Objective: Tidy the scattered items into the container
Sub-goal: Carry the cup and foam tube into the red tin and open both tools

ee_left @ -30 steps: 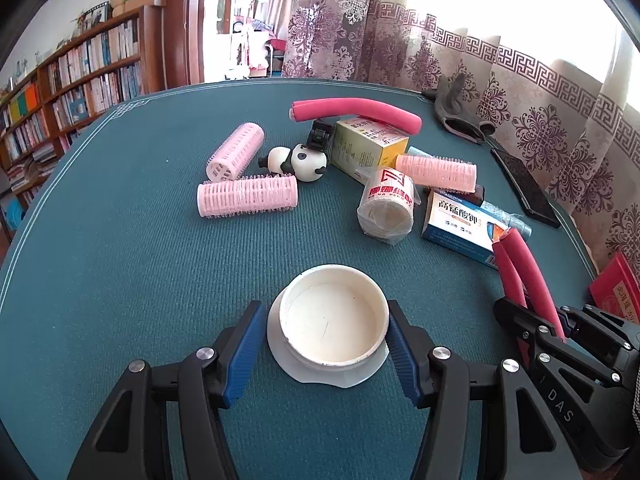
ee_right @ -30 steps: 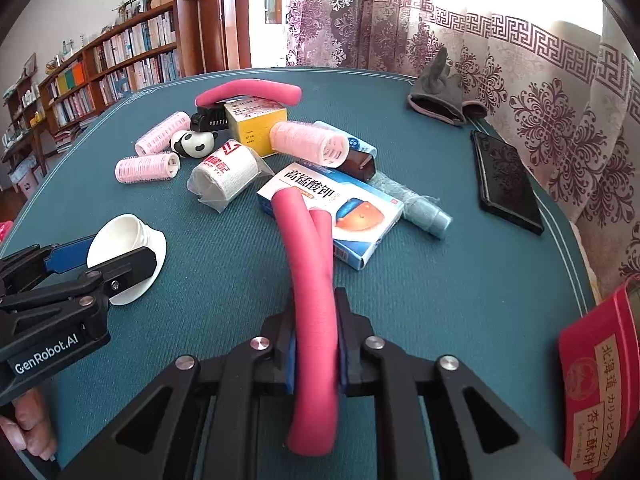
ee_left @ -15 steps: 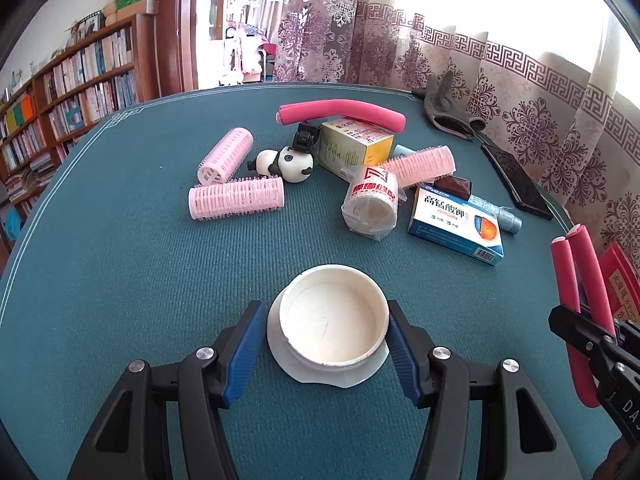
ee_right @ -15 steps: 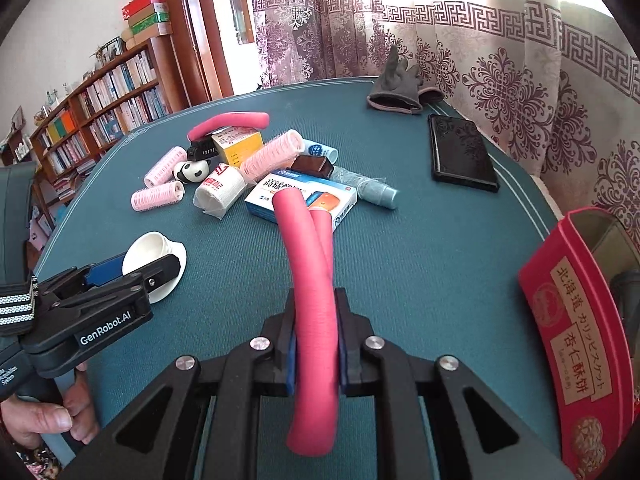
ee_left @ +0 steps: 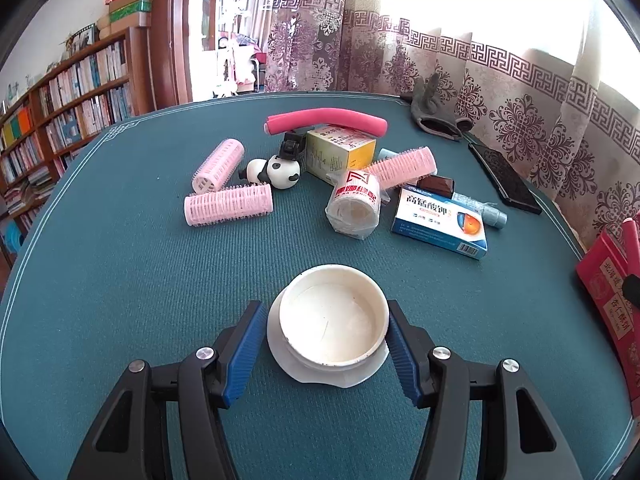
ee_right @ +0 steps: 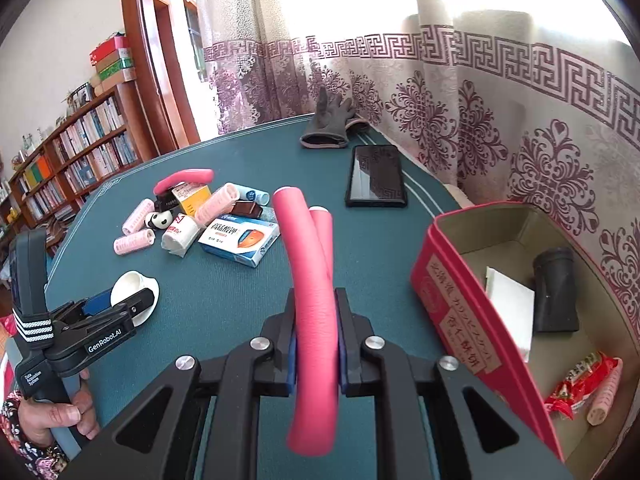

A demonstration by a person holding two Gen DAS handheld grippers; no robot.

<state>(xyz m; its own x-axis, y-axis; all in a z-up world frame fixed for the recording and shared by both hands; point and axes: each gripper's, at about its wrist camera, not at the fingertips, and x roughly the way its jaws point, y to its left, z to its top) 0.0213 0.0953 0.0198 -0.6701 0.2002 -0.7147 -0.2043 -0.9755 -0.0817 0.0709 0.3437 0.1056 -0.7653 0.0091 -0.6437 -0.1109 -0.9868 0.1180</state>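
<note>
My right gripper (ee_right: pixel 316 344) is shut on a folded pink foam rod (ee_right: pixel 308 264), held above the green table just left of the open red tin (ee_right: pixel 460 300). In the tin lie a black cylinder (ee_right: pixel 556 292), a white paper, a red packet and a pink roller. My left gripper (ee_left: pixel 325 320) is shut on a white cup (ee_left: pixel 334 316) low over the table. Beyond it lie pink hair rollers (ee_left: pixel 228 204), a panda toy (ee_left: pixel 276 170), a yellow box (ee_left: pixel 340 152), a second pink foam rod (ee_left: pixel 328 120), a wrapped roll (ee_left: pixel 354 204) and a blue-white medicine box (ee_left: pixel 438 222).
A black phone (ee_right: pixel 376 176) and a grey glove (ee_right: pixel 332 128) lie at the table's far right, by the curtain. A bookshelf stands to the left. A person's hand (ee_right: pixel 60 416) grips the left tool's handle. The red tin (ee_left: pixel 612 292) sits at the table's right edge.
My right gripper has risen and swung right with the pink rod, so the open tin has come into its view. The left gripper has stayed put with the white cup.
</note>
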